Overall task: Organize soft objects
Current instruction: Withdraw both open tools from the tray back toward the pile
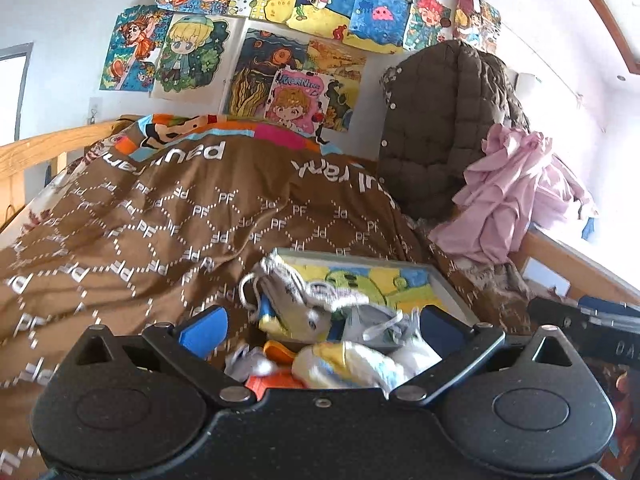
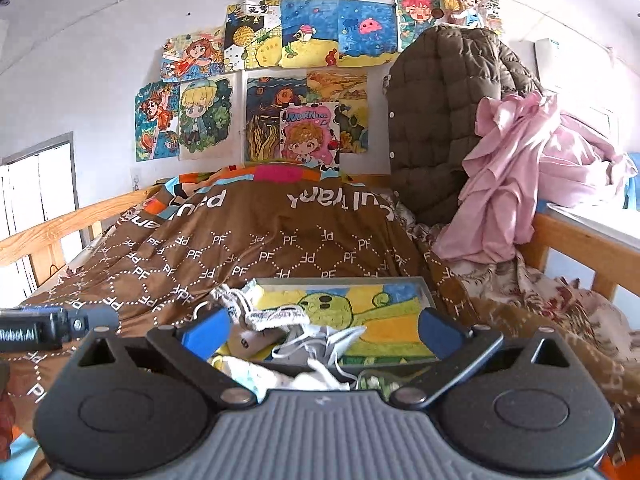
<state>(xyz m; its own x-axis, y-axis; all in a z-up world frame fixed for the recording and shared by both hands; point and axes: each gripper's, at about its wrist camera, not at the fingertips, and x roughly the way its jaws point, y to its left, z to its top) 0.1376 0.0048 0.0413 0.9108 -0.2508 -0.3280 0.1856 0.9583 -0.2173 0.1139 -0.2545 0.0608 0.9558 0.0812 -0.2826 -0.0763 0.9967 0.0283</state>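
Both pairs of fingers stand apart and hold nothing. The left gripper (image 1: 322, 322) hovers just over a loose heap of small soft objects (image 1: 320, 320), socks and drawstring pieces as far as the blur allows. The right gripper (image 2: 324, 326) hangs over the same heap (image 2: 296, 332) from the other side. The heap lies partly on a framed picture (image 2: 400, 320) that rests flat on the brown quilt (image 2: 260, 240), at the near end of the bed.

The pieces are tangled, with white cords (image 2: 340, 360) looping through them, so a pinch is likely to drag up several at once or snag a cord. A low pinch could also catch the frame's rim and tip it. With both grippers this near each other, they may collide over the pile.

Open quilt stretches toward the far end and the left rail (image 2: 48, 232). The right side is crowded by a padded jacket (image 2: 448, 120) and pink clothing (image 2: 508, 184).
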